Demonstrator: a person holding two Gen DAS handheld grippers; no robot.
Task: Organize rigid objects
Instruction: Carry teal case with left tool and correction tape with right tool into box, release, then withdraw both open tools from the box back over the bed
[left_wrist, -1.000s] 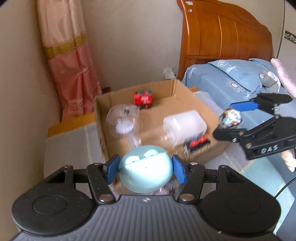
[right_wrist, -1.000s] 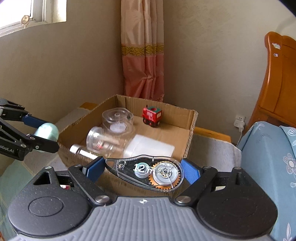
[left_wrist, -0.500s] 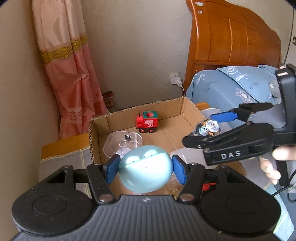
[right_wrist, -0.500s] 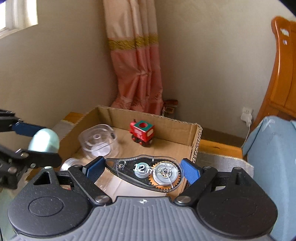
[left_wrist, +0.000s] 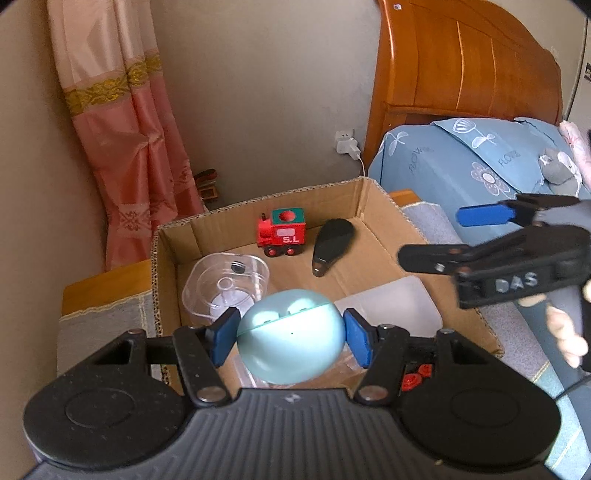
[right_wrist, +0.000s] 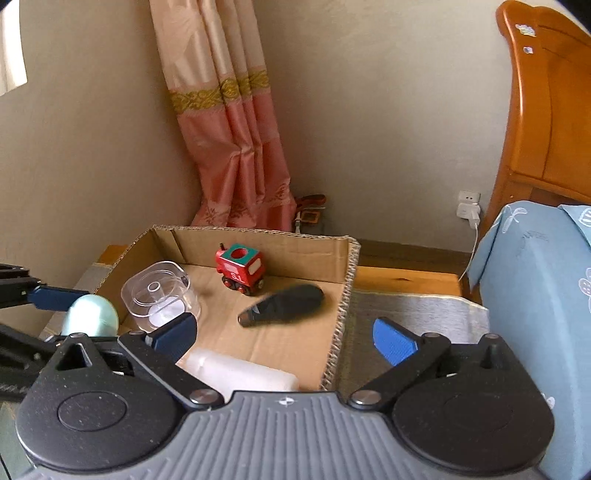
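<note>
My left gripper (left_wrist: 291, 339) is shut on a pale mint egg-shaped case (left_wrist: 291, 354), held over the near end of an open cardboard box (left_wrist: 258, 201). In the right wrist view that case (right_wrist: 90, 315) shows at the left, above the box (right_wrist: 258, 232). My right gripper (right_wrist: 283, 338) is opening, with nothing between its blue pads. In the left wrist view the right gripper (left_wrist: 443, 236) hangs by the box's right wall. A dark correction-tape dispenser (right_wrist: 284, 304) lies on the box floor beside a red toy train (right_wrist: 240, 269).
The box also holds a clear round container (left_wrist: 225, 291), a frosted white plastic box (left_wrist: 391, 306) and something with red buttons (left_wrist: 413, 376). A blue-covered bed (left_wrist: 461, 162) with a wooden headboard stands to the right. A pink curtain (right_wrist: 236, 147) hangs behind. A hand (left_wrist: 565, 332) grips the right tool.
The right gripper has opened and the tape dispenser it held now lies in the box by the train. Both grippers have moved in over the box. The left still holds the mint case.
</note>
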